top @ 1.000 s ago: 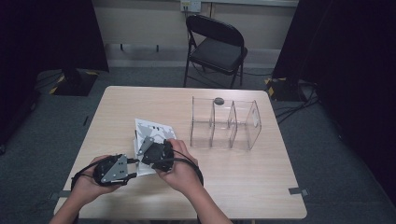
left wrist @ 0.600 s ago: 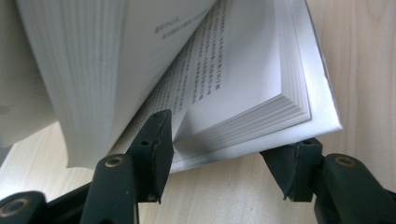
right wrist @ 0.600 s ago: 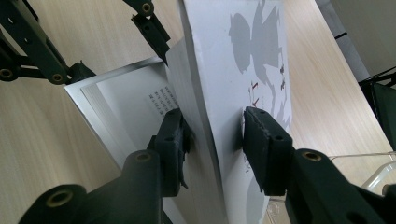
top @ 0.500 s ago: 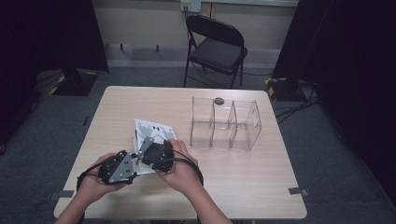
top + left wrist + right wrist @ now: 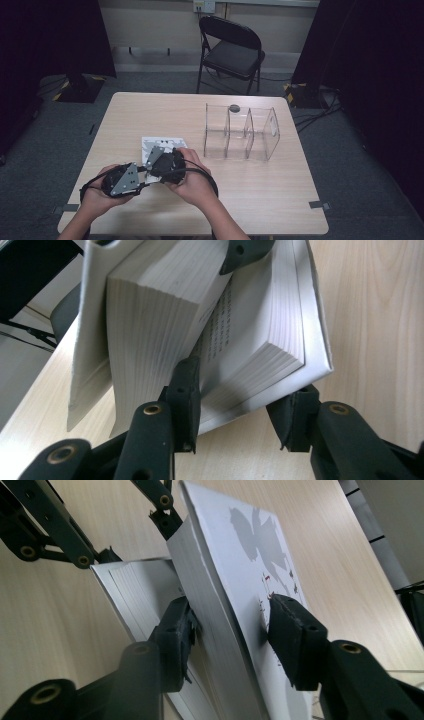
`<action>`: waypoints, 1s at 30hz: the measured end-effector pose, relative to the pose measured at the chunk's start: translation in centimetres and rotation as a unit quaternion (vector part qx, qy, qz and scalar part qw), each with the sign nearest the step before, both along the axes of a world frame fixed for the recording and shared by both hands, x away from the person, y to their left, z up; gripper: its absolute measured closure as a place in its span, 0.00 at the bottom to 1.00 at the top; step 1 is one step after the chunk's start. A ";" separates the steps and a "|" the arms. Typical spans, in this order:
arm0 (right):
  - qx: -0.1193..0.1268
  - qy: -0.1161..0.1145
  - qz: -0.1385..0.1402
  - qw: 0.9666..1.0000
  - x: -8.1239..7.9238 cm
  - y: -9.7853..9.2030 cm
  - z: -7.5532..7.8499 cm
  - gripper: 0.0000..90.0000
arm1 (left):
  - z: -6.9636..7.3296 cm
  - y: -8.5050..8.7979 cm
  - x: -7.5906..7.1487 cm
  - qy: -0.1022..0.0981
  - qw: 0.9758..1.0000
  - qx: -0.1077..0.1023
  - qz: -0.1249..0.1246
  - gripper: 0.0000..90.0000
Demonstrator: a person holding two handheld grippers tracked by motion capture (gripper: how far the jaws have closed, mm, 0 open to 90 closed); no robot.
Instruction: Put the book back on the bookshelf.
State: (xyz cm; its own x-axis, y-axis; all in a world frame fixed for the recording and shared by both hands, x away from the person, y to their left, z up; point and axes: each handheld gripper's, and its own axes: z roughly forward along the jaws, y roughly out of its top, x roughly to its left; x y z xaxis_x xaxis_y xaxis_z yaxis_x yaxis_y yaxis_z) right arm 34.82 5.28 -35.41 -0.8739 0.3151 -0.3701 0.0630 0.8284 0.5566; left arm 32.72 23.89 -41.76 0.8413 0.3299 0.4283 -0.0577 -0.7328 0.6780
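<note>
Since a second ago the left gripper has edged toward the right gripper, and both now work a paperback book at the lower left of the wooden table. In the left gripper view, one jaw sits between the pages and the other under the back block, gripping that half of the book. In the right gripper view, the jaws clamp the front pages and white cover with its grey print. A clear acrylic divider rack stands at centre right, and a folding chair beyond the table.
</note>
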 end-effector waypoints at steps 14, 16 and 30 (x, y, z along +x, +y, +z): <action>0.110 0.071 -0.039 0.991 0.2 -4.2 3.2 0.30 | 0.8 0.5 0.8 0.024 1.000 -0.018 0.005 0.66; 0.108 0.081 -0.038 0.990 0.2 -5.0 3.7 0.27 | 0.9 0.5 0.9 0.030 0.999 -0.021 0.007 0.66; 0.076 0.118 -0.052 0.989 0.1 -12.0 -1.6 0.17 | 2.1 0.7 1.1 0.059 0.998 -0.019 0.009 0.67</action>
State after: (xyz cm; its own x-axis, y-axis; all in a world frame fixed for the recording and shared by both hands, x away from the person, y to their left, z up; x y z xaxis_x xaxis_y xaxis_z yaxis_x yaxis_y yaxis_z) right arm 34.88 -6.73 -37.04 -0.8902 0.4440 -0.1022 0.2858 0.7190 0.6335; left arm 33.77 24.57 -39.62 0.8785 0.3602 0.3139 0.0371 -0.7064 0.7068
